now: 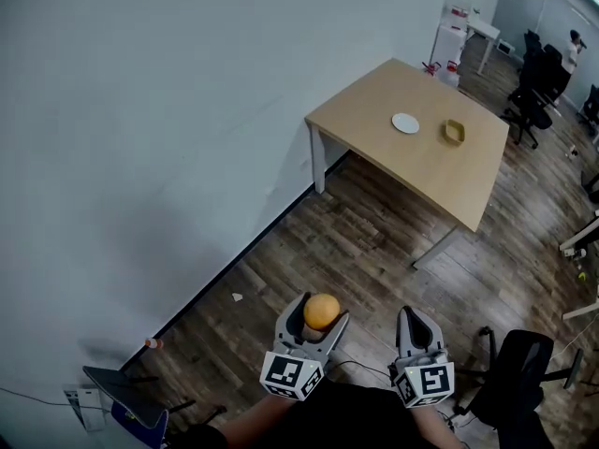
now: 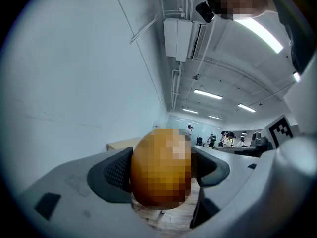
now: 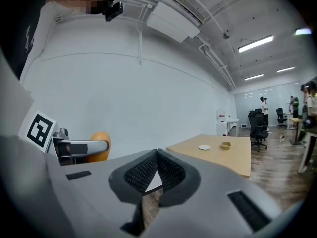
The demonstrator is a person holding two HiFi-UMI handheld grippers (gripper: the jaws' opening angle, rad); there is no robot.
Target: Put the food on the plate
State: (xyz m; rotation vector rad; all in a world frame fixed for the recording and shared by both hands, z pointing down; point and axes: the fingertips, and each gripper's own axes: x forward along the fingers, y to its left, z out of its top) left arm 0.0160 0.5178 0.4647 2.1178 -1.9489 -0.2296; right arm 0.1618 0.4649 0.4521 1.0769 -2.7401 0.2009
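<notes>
Far ahead of my jaws, the yellowish thing (image 1: pixel 454 131) on the counter (image 1: pixel 440 171) is too small to identify; my left jaws hide the underside of the orange food (image 1: pixel 322 311).

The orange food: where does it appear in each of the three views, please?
Head view: the orange food at bottom centre, between the left gripper's jaws.
Left gripper view: low centre, clamped between the jaws, under a mosaic patch.
Right gripper view: far left, behind the left gripper's jaw.
Shared landmark: the wooden table, far ahead in every view.
</notes>
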